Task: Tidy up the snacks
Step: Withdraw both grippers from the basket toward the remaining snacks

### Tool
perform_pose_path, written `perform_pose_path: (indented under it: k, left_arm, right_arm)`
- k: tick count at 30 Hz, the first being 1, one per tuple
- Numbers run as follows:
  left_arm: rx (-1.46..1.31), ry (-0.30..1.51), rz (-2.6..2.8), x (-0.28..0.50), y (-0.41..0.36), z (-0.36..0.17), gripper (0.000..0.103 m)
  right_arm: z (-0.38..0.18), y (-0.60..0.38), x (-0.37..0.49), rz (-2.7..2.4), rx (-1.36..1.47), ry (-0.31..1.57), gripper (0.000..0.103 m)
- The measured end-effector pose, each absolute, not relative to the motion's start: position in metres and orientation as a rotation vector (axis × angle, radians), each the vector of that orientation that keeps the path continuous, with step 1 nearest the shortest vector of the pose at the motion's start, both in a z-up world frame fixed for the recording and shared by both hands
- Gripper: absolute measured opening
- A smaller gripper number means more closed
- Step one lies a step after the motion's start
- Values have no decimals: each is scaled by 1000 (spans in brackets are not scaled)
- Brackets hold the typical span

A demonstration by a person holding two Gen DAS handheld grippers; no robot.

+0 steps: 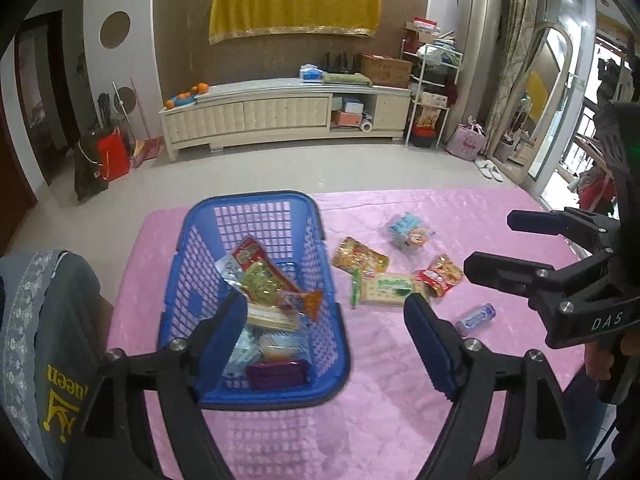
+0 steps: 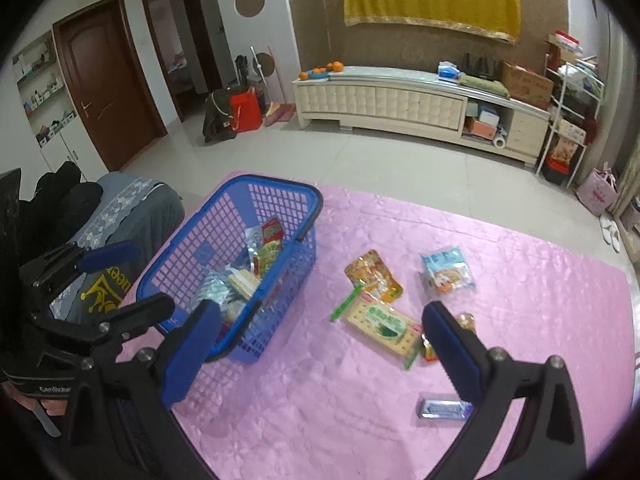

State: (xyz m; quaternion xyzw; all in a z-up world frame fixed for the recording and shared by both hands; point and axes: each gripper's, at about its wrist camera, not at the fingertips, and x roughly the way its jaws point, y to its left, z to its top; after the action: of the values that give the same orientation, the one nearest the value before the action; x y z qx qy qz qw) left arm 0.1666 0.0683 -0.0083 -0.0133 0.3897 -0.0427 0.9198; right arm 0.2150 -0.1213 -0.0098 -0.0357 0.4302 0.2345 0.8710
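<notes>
A: In the left wrist view, where do the snacks sit?

B: A blue basket (image 1: pixel 256 300) stands on the pink-covered worktop (image 1: pixel 400 400) near its left edge. It holds several packets: a red-and-green packet (image 1: pixel 260 272) leaning on top, an orange-ended wrapper (image 1: pixel 310 302) beside it, pale packets below and a purple box (image 1: pixel 276 374) at the near wall. Loose on the cover, right of the basket, lie an orange pouch (image 1: pixel 360 260), a green-printed cracker pack (image 1: pixel 390 289), a red snack bag (image 1: pixel 440 276), a light-blue packet (image 1: pixel 410 230) farther toward the far edge, and a small blue-and-white packet (image 1: pixel 476 318) nearer.

A: And the left gripper (image 1: pixel 328 334)?

B: Its fingers (image 1: pixel 430 344) are spread apart over the basket's near right corner, grasping nothing. The right gripper (image 1: pixel 496 244) shows at the right edge, fingers released too, nothing between them.

A: The right wrist view?

B: The same basket (image 2: pixel 240 280) sits toward the left edge of the worktop (image 2: pixel 320 400). The orange pouch (image 2: pixel 372 276), a thin green stick (image 2: pixel 346 304) and the cracker pack (image 2: pixel 386 326) lie mid-cover, touching one another. The light-blue packet (image 2: pixel 448 270) lies apart, toward the far edge. The blue-and-white packet (image 2: pixel 444 407) lies near the front, just beside the right finger.

A: The right gripper (image 2: pixel 324 348) there?

B: Its fingers (image 2: pixel 452 356) stand wide open above the cover, holding nothing. The left gripper (image 2: pixel 120 276) appears at the left, also released, beside a grey lace-trimmed cloth (image 2: pixel 120 216).
</notes>
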Motion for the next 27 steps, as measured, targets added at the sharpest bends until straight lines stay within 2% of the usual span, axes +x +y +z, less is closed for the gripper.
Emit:
perform_pose_path:
  k: [4,27]
  left_arm:
    - [-24,816,-109,163,47,-19,82]
    - [113,985,-237,204,-72,-97,82]
  right_arm:
    - [-15,-139,205,476,-70,903,102]
    - [-92,-242,213,368,-63,1018,102]
